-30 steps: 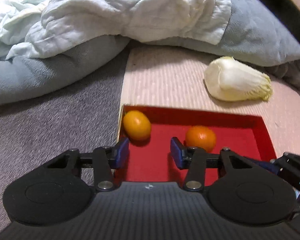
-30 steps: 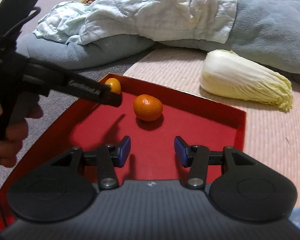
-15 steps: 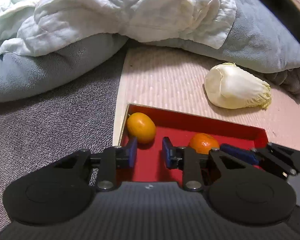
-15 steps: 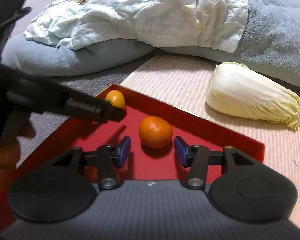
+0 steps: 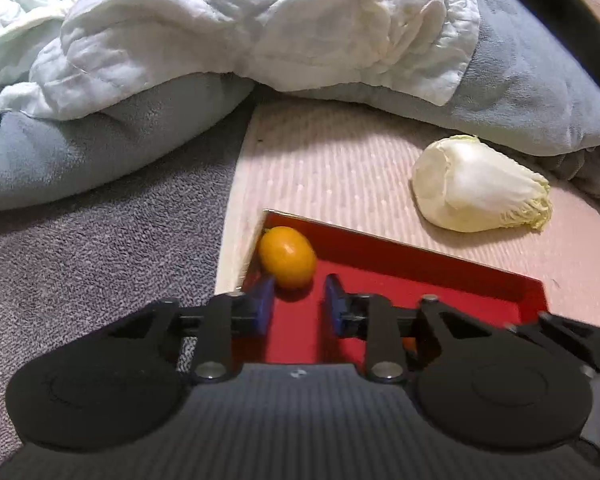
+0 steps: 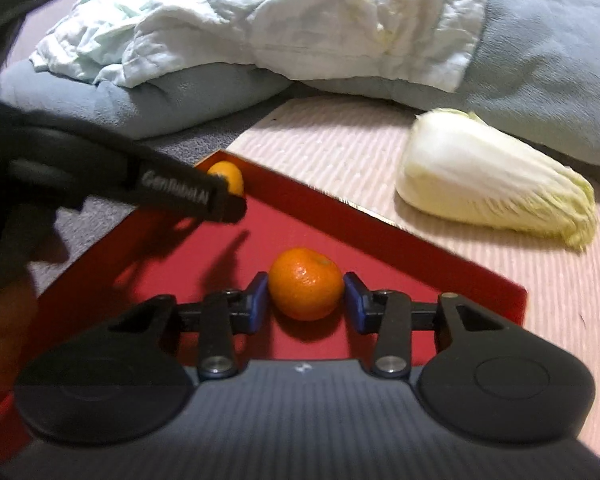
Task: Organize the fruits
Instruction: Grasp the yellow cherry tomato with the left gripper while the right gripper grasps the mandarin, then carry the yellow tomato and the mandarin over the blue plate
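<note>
A red tray (image 5: 420, 264) (image 6: 380, 240) lies on a pink ribbed mat. A yellow-orange oval fruit (image 5: 287, 257) (image 6: 226, 176) sits in the tray's far left corner. My left gripper (image 5: 298, 300) is open, its tips just short of that fruit. A round orange mandarin (image 6: 305, 283) rests on the tray between the blue pads of my right gripper (image 6: 305, 300), which is open around it with small gaps on both sides. The left gripper's black finger (image 6: 188, 196) shows in the right wrist view, next to the oval fruit.
A pale napa cabbage (image 5: 480, 186) (image 6: 496, 184) lies on the mat to the right beyond the tray. A grey-blue blanket (image 5: 80, 160) and a white quilt (image 5: 260, 28) are piled behind. A grey carpet (image 5: 80, 272) lies to the left.
Both grippers moved forward. The mandarin now sits between the right gripper's pads. The left gripper neared the oval fruit in the corner.
</note>
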Demonstrator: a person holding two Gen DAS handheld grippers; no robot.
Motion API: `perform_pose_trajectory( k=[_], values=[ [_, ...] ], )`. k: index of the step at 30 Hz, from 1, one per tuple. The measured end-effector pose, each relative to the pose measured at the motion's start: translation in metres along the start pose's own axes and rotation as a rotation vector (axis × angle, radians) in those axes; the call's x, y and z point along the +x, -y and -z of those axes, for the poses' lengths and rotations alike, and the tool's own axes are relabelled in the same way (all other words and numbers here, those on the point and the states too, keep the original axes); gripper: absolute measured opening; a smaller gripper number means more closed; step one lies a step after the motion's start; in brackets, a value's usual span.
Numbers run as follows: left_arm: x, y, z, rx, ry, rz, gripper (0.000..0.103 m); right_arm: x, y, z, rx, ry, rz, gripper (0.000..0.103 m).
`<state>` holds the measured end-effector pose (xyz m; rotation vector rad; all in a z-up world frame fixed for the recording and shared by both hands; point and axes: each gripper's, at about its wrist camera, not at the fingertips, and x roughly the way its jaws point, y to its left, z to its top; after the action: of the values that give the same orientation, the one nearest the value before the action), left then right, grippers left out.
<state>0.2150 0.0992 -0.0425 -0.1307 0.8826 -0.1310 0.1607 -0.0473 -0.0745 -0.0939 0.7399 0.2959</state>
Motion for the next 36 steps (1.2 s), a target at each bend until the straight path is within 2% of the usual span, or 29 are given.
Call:
perform_pose_trajectory(
  k=[3,4,9,12,14,15,16,22,26,29,36],
  values=[
    [-0.003,-0.003,0.001,-0.012,0.012,0.013,0.017,-0.015,0.005,0.010,0.029,0.012,-0.004,0.044],
    [-0.005,-0.003,0.003,-0.006,0.013,0.020,0.009,-0.020,0.007,0.013,0.039,0.016,-0.008,0.044],
    [-0.015,0.008,0.013,0.058,0.007,0.085,0.009,-0.040,0.017,0.029,0.090,0.033,-0.031,0.044],
    [-0.018,0.011,0.019,0.057,-0.013,0.039,0.014,-0.047,0.020,0.035,0.104,0.037,-0.034,0.044],
    [-0.014,0.009,0.020,0.048,-0.021,0.007,0.027,-0.049,0.022,0.039,0.112,0.037,-0.037,0.044],
    [-0.011,0.008,0.020,0.044,-0.018,-0.035,0.042,-0.049,0.023,0.039,0.114,0.037,-0.039,0.044],
    [-0.008,0.007,0.019,0.033,-0.014,-0.043,0.044,-0.049,0.024,0.040,0.116,0.039,-0.039,0.044],
    [0.005,0.019,0.012,-0.012,0.036,-0.107,0.046,-0.048,0.023,0.038,0.112,0.039,-0.055,0.043],
    [0.014,0.026,0.009,0.000,0.075,-0.164,0.045,-0.045,0.022,0.039,0.110,0.031,-0.067,0.043],
    [0.019,0.031,0.010,0.036,0.095,-0.193,0.037,-0.044,0.021,0.040,0.109,0.026,-0.072,0.043],
    [0.008,0.024,0.012,0.036,0.094,-0.140,0.036,-0.050,0.022,0.039,0.112,0.033,-0.073,0.043]
  ],
)
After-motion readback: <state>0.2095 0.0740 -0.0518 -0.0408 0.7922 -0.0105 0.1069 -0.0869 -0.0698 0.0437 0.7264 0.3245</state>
